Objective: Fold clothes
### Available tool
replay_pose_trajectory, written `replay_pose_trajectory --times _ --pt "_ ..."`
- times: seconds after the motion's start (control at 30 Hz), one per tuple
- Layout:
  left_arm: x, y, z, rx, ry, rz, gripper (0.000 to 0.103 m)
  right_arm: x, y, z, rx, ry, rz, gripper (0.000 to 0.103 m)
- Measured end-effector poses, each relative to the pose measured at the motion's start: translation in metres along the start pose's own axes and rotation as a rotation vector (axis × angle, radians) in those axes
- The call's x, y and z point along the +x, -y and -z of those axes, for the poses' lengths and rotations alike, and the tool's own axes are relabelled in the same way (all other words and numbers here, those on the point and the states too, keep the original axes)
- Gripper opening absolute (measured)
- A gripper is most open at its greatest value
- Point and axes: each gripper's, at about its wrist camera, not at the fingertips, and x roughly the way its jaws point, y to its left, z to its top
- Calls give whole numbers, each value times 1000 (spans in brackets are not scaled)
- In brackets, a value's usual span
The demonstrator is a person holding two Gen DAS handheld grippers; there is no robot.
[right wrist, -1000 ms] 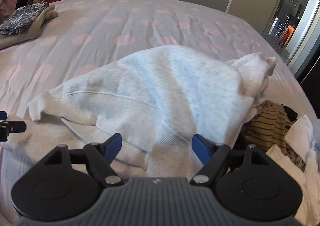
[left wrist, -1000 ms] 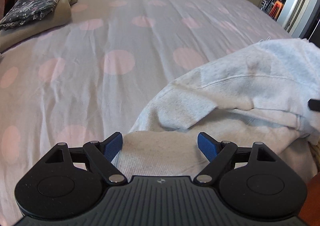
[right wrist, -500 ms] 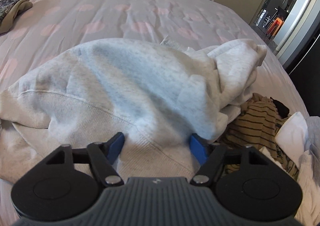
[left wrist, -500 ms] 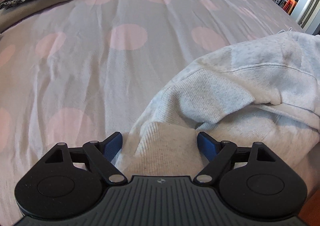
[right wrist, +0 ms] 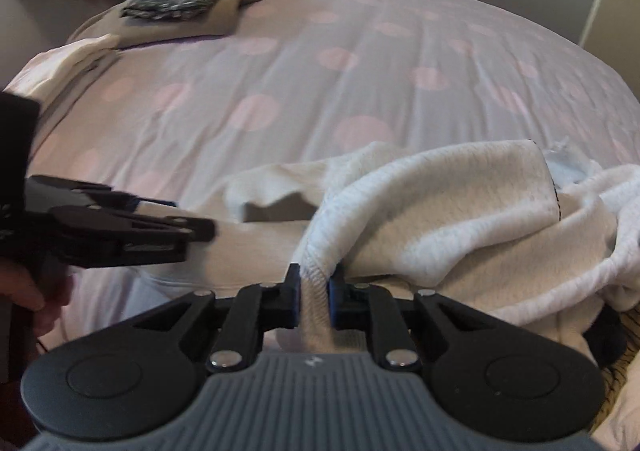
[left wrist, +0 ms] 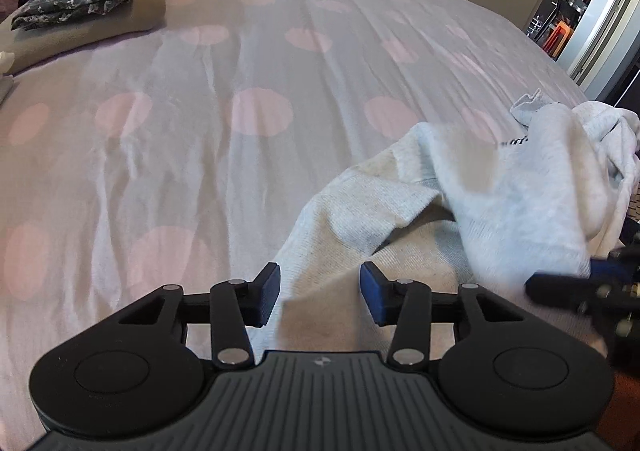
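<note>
Since a second ago, right tongs (right wrist: 314,301) have clenched the pale grey fleece sweatshirt's (right wrist: 460,207) ribbed edge; left tongs (left wrist: 319,293) gape, released; one-sided lifting could bunch it.

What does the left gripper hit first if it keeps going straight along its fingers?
Likely the grey sweatshirt: its hem already lies between the open fingers of the left gripper. Beyond it, only the polka-dot bedsheet; depth is unclear.

A crumpled pale grey sweatshirt (right wrist: 460,219) lies bunched on the bed, its ribbed hem lifted and pinched.
</note>
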Motion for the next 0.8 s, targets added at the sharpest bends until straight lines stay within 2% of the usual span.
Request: replay_pose_trajectory --times 0.13,0.3,0.37,0.47,0.5,0.67,0.8 --pt "-20 -13 2 2 -3 -12 49 6 -51 17 -58 -34 -73 15" --pt "-36 -23 9 3 0 -30 56 2 -79 41 -52 -59 -142 15" --pt "-41 -23 13 3 -3 -28 58 0 -83 52 -40 -68 -132 16" --pt "-47 -20 16 11 8 -17 61 -6 -77 62 4 -72 -99 24" --pt "-50 -18 17 15 13 -13 62 -8 -73 65 25 -73 -96 33" --pt "-52 -8 12 47 23 5 65 -28 -45 79 109 -47 -55 38" --pt "-51 7 3 79 32 18 67 -47 -16 86 153 -12 3 50"
